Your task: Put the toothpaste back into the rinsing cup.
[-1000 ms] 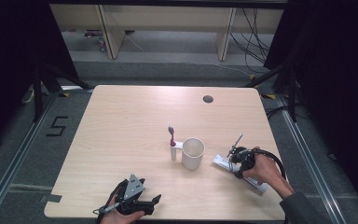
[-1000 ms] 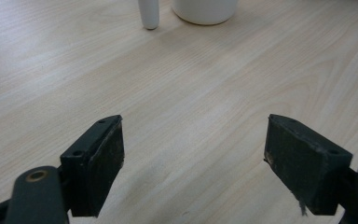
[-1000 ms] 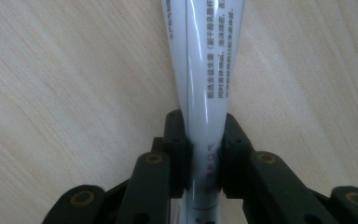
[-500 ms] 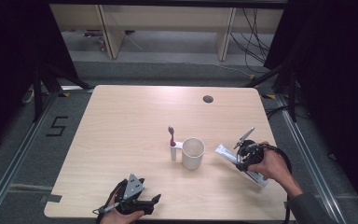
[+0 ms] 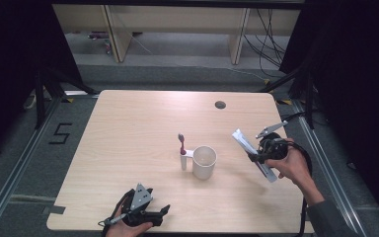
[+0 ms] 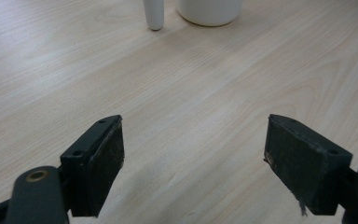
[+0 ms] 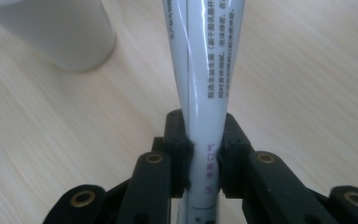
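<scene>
Your right gripper (image 7: pixel 204 154) clamps a white printed toothpaste tube (image 7: pixel 205 70) above the pale wooden table's (image 5: pixel 128 128) right edge; your left gripper (image 6: pixel 193 158), jaws spread and empty, sits at its near edge.

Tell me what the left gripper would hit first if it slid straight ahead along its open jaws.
Probably bare table, then the white cup; the toothbrush handle sits slightly left of that line. Depth is uncertain.

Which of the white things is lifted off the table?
The toothpaste tube, clamped in the right tool. The cup and the toothbrush beside it stay on the table.
</scene>
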